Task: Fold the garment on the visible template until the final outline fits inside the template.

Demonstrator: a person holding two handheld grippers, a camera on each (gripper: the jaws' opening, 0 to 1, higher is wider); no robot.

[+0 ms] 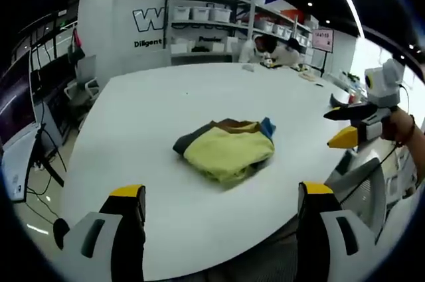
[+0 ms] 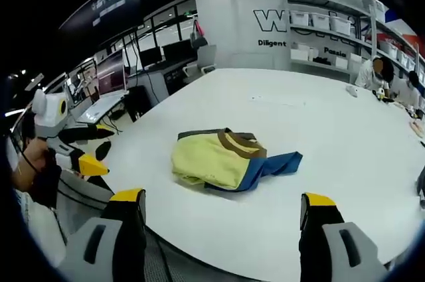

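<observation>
Fingers on both grippers are spread wide with nothing between them. Left gripper (image 1: pixel 222 219) has its yellow-tipped fingers (image 1: pixel 126 196) coming up at about 7 and 5 o'clock of the left gripper view, hanging over the near edge of the desk (image 1: pixel 166 109). Right gripper (image 2: pixel 222 222) looks the same in the right gripper view, fingers (image 2: pixel 127 197) apart, nothing held.

Garment (image 1: pixel 226 148) is sitting bunched on the white desk, roughly dead centre of the left gripper view, well apart from both grippers. It's mostly yellow with a brown collar and some blue and dark grey poking out. From the right gripper view the garment (image 2: pixel 226 159) has the blue part sticking out toward 3 o'clock and the brown collar up at 12 o'clock of the pile.

You can also spot the right gripper (image 1: pixel 355 129) at 3 o'clock in the left gripper view, held in a hand (image 1: pixel 402 126) off the desk's edge. Left gripper (image 2: pixel 80 149) pops up at 9 o'clock in the right gripper view, also beside the desk.

Shelves (image 1: pixel 212 20) with bins stand against the far wall at 12 o'clock, and people (image 1: pixel 272 50) sit at the far side of the desk. Monitors (image 2: pixel 123 63) are off at 10 o'clock in the right gripper view.
</observation>
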